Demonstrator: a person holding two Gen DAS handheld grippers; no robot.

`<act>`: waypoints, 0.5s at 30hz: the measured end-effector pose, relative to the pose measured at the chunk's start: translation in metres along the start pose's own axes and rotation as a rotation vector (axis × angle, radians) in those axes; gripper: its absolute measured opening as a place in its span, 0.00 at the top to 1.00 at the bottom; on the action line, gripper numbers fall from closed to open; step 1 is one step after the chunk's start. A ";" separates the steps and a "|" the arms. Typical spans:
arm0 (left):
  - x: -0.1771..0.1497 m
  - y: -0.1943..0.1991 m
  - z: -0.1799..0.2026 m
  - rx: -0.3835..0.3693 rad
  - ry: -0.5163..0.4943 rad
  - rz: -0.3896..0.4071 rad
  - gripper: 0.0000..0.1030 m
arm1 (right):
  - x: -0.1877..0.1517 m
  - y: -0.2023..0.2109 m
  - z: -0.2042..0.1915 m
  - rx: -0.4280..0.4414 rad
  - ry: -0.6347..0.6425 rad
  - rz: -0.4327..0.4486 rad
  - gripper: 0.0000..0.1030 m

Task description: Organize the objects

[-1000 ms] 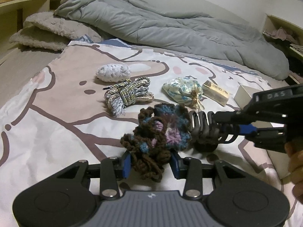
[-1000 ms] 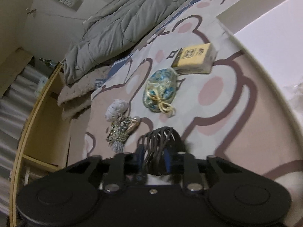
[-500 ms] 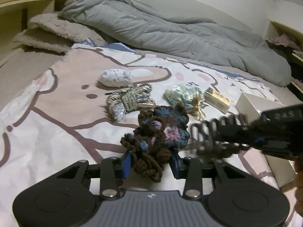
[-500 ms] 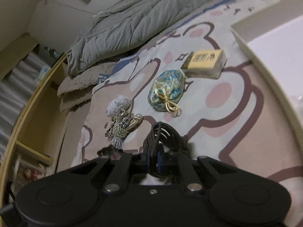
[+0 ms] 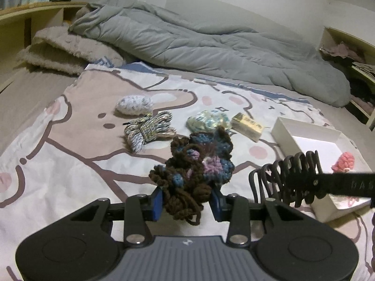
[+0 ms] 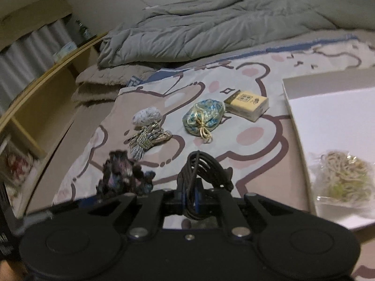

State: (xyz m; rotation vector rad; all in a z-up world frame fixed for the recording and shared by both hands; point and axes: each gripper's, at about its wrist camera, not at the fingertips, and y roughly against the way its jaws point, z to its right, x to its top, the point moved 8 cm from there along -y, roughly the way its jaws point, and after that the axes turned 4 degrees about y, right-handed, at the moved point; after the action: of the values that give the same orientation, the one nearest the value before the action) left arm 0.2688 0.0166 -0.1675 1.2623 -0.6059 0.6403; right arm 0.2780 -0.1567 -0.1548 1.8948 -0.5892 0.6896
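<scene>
Yarn flower (image 5: 196,166) pinched btwn left tongs (image 5: 187,200).

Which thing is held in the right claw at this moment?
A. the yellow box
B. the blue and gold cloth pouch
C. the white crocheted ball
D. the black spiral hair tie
D: the right claw is shut on the black spiral hair tie, while the pouch, the yellow box and the white ball lie on the bed sheet.

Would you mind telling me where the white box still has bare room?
The white box is bare across its far half, towards the grey duvet. Its near end is crowded by a bagged string bundle and a pink knitted piece.
</scene>
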 end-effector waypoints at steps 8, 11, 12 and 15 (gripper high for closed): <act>-0.006 0.022 0.019 -0.008 -0.029 0.004 0.60 | -0.006 0.034 -0.010 -0.015 0.122 0.012 0.92; -0.005 0.030 0.026 -0.009 -0.039 0.013 0.60 | -0.005 0.047 -0.006 -0.006 0.123 0.020 0.92; -0.005 0.032 0.028 -0.010 -0.043 0.015 0.60 | -0.005 0.051 -0.005 -0.007 0.127 0.024 0.92; -0.002 0.037 0.038 -0.013 -0.059 0.022 0.60 | -0.004 0.062 0.000 -0.015 0.143 0.033 0.92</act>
State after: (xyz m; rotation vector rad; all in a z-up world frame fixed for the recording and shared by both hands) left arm 0.2379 -0.0142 -0.1371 1.2671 -0.6725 0.6177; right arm 0.2343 -0.1802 -0.1181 1.8084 -0.5346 0.8323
